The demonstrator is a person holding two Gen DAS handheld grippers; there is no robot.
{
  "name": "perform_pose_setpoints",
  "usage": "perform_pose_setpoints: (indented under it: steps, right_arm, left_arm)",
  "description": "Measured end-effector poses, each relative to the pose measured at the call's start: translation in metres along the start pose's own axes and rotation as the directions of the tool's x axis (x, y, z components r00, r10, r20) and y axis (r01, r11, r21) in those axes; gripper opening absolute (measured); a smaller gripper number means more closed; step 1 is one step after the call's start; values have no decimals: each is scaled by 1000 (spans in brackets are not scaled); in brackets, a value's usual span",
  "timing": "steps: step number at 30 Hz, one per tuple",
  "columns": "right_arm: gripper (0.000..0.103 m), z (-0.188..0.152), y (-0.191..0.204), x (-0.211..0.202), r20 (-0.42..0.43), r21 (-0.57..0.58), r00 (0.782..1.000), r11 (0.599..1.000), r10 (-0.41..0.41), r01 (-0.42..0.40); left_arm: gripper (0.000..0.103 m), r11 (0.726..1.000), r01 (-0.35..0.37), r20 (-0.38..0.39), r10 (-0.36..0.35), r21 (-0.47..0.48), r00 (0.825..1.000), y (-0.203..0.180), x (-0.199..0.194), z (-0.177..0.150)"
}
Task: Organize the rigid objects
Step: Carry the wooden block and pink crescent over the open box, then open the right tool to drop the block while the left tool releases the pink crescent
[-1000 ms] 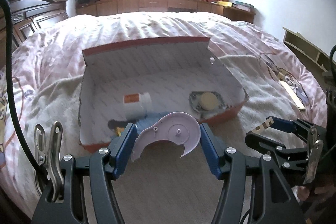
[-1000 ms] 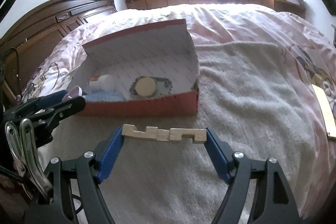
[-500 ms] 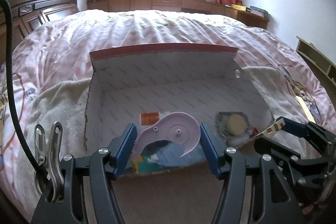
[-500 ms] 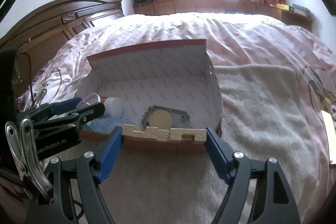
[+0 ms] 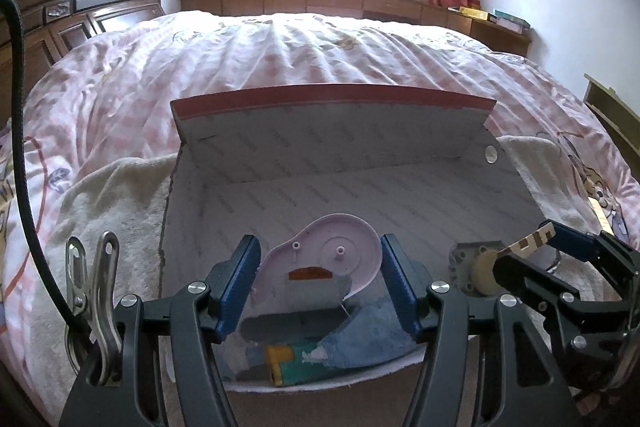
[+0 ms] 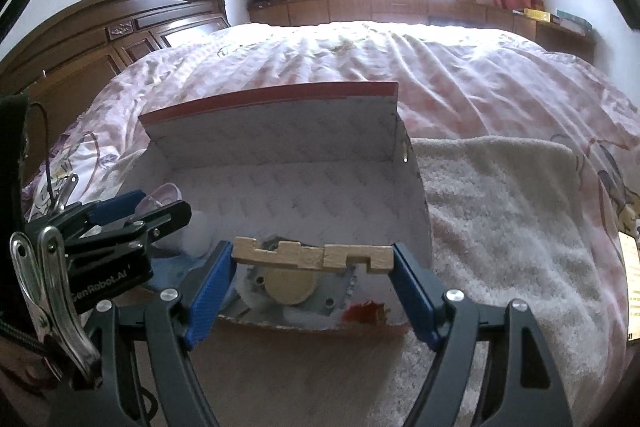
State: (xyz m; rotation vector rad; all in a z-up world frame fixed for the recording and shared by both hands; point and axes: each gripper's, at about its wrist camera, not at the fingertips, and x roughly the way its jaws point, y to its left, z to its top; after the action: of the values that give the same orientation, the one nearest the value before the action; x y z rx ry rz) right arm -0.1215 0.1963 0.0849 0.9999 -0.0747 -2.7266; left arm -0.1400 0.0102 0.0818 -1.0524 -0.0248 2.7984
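Observation:
An open cardboard box (image 5: pixel 332 143) with a red rim lies on the bed; it also shows in the right wrist view (image 6: pixel 280 147). My left gripper (image 5: pixel 320 259) is shut on a lilac plastic tape-dispenser shell (image 5: pixel 332 255), held over the box's near left part. My right gripper (image 6: pixel 312 259) is shut on a notched wooden puzzle bar (image 6: pixel 312 255), held over the box's near right edge. Inside lie a grey square part with a cream disc (image 6: pixel 290 285), a blue cloth (image 5: pixel 360 339), a green and yellow tube (image 5: pixel 292 367) and a white bottle (image 6: pixel 198 235).
A cream towel (image 6: pixel 500 227) lies under and to the right of the box on the pink quilt (image 5: pixel 320 47). A dark wooden headboard (image 6: pixel 100 39) stands at the left. A wooden strip (image 6: pixel 632 279) lies at the far right on the quilt.
Both grippers have moved forward with their loads, from in front of the box to over its near edge. The box now fills more of both views.

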Motion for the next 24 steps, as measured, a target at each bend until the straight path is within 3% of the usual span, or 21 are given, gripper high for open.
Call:
perform_pose_setpoints:
  steps: [9, 24]
  right_arm:
    - [84, 2, 0, 13, -15, -1, 1000, 1000, -8, 8]
    - [87, -1, 1, 15, -12, 1, 1000, 1000, -9, 9]
  left_arm:
    - [62, 999, -22, -40, 20, -44, 999, 3, 11, 3]
    - [64, 997, -64, -35, 63, -37, 997, -1, 8, 0]
